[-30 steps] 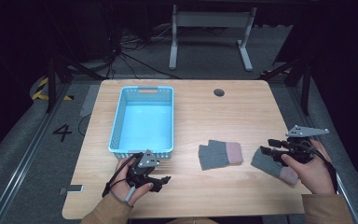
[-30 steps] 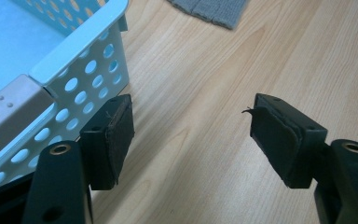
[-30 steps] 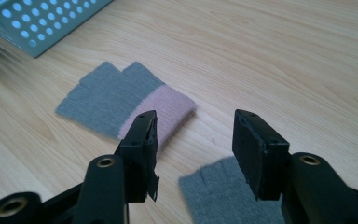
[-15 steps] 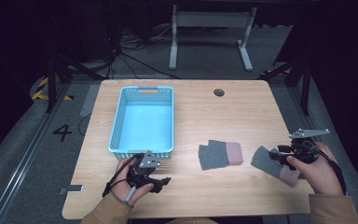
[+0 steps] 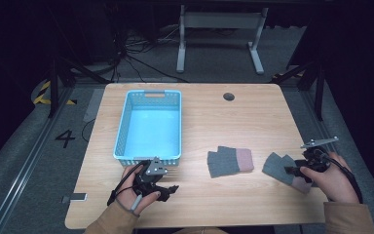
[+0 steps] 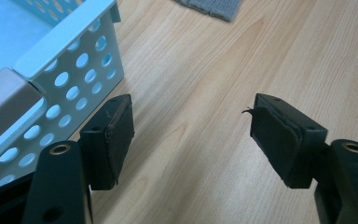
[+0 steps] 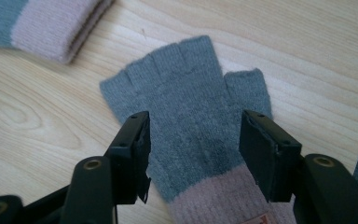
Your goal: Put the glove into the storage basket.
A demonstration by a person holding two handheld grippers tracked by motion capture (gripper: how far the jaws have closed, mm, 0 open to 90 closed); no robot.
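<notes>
right tool point(image 7: 193, 149) hangs over a grey fingerless glove point(image 7: 191, 135) near the desk's point(image 5: 199, 117) right front corner, jaws just widened, straddling its palm without pressing. a shallow bite could catch only the top knit layer and let it slip out. the glove's long axis runs from its pink cuff under the hand to its fingers, toward the second glove point(image 5: 230, 161). left tool point(image 6: 193, 140) idles spread beside the blue basket point(image 5: 148, 155).

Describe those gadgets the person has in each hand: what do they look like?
Both are black tools. The left gripper and right gripper each end in two black jaws faced with dark pads, carry a grey three-cornered plate on top, and trail a black cable. The person's sleeves are tan.
</notes>
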